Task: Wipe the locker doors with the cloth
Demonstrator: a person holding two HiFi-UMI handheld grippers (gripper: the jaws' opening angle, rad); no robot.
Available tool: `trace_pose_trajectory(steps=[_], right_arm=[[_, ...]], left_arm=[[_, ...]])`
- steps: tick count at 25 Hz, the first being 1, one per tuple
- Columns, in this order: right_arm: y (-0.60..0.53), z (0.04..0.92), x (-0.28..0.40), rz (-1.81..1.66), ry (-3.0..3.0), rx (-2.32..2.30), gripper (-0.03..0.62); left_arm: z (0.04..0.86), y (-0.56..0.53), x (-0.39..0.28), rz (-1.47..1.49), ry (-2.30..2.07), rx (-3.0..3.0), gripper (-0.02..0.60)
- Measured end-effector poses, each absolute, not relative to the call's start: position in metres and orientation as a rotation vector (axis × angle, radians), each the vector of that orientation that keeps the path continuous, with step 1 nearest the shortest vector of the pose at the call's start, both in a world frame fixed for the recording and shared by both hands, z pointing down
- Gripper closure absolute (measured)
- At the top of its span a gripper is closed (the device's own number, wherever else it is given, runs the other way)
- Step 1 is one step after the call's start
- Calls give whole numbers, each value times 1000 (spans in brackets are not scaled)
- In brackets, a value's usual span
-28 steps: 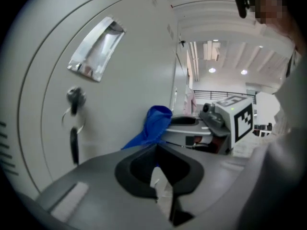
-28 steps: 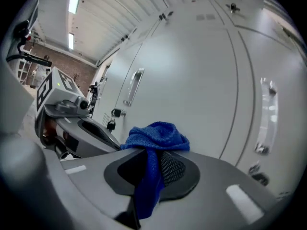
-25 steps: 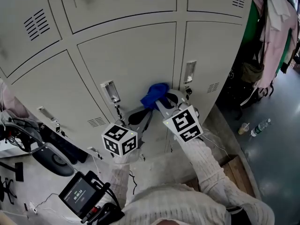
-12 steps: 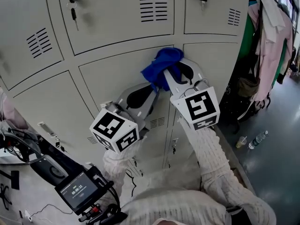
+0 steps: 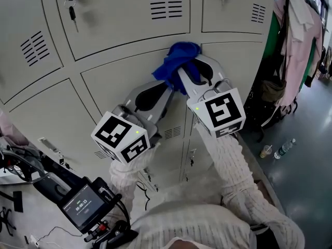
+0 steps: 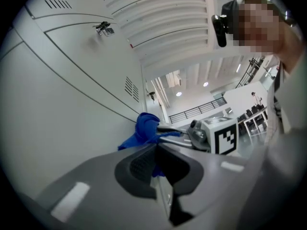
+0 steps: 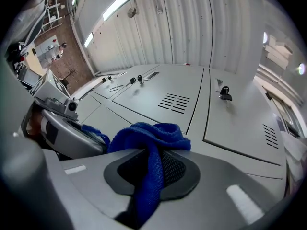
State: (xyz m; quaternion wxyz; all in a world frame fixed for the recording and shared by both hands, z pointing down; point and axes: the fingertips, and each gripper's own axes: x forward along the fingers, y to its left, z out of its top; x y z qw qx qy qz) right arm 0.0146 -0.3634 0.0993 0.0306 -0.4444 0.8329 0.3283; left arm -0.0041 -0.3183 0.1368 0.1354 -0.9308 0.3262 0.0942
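Grey lockers (image 5: 129, 82) filled the view, with coats (image 5: 306, 30) hanging far right. Cloth (image 5: 179, 61) sat bunched against the top edge of a middle door, clamped in the right gripper (image 5: 194, 75). Left gripper (image 5: 163, 92) was closed just beside it, apparently on a trailing corner. Judgement: the wad touched little of the door. Flatten it, press evenly, sweep in overlapping passes, and steer clear of the key (image 5: 71, 7).

A small mounted screen (image 5: 83, 207) at lower left shows timer digits, too small to read reliably.
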Motion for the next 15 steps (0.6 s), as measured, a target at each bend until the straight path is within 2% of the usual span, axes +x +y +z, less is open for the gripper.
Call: trace_pose_trajectory(steps=[15], right_arm=[[-357,103,27,955,2480,-1360,534]], left_arm=[[149,-314,3,262,931,-2742,577]])
